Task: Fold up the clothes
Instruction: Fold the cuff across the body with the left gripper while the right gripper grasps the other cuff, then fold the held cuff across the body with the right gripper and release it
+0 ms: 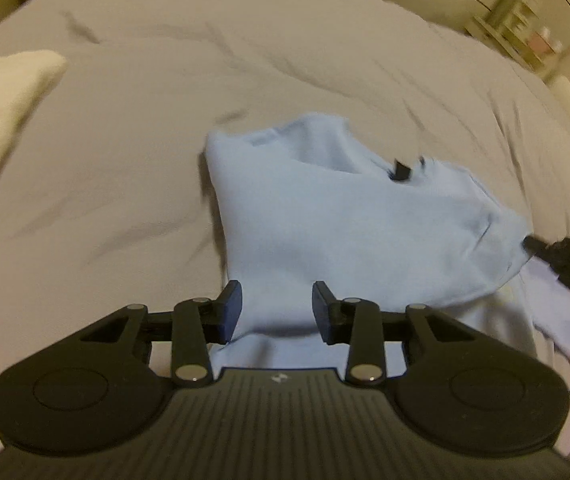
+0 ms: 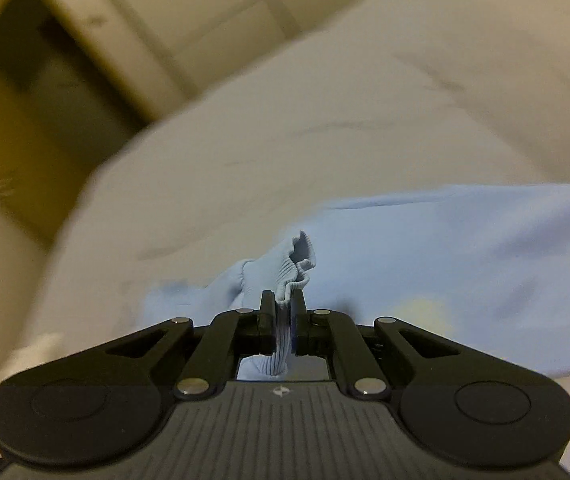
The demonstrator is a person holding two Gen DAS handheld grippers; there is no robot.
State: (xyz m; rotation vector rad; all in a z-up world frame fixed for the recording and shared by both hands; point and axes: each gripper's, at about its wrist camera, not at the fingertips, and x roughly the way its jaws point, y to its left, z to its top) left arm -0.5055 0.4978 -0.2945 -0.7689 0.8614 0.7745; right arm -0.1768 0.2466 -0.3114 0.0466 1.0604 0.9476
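A light blue sweatshirt (image 1: 325,224) lies partly folded on the pale bed sheet (image 1: 125,140), its collar at the far side with a small black tag. My left gripper (image 1: 277,308) is open, its jaws either side of the near edge of the cloth, holding nothing. My right gripper (image 2: 283,308) is shut on the sweatshirt's ribbed cuff (image 2: 293,268), which bunches up between the jaws. The rest of the sweatshirt (image 2: 465,264) spreads to the right. The right gripper also shows in the left wrist view (image 1: 533,246), pinching the garment's right corner.
A cream pillow (image 1: 1,120) lies at the left of the bed. A shelf with small items (image 1: 525,36) stands beyond the bed's far right. A wall and a dark opening (image 2: 45,80) lie past the bed's edge in the right wrist view.
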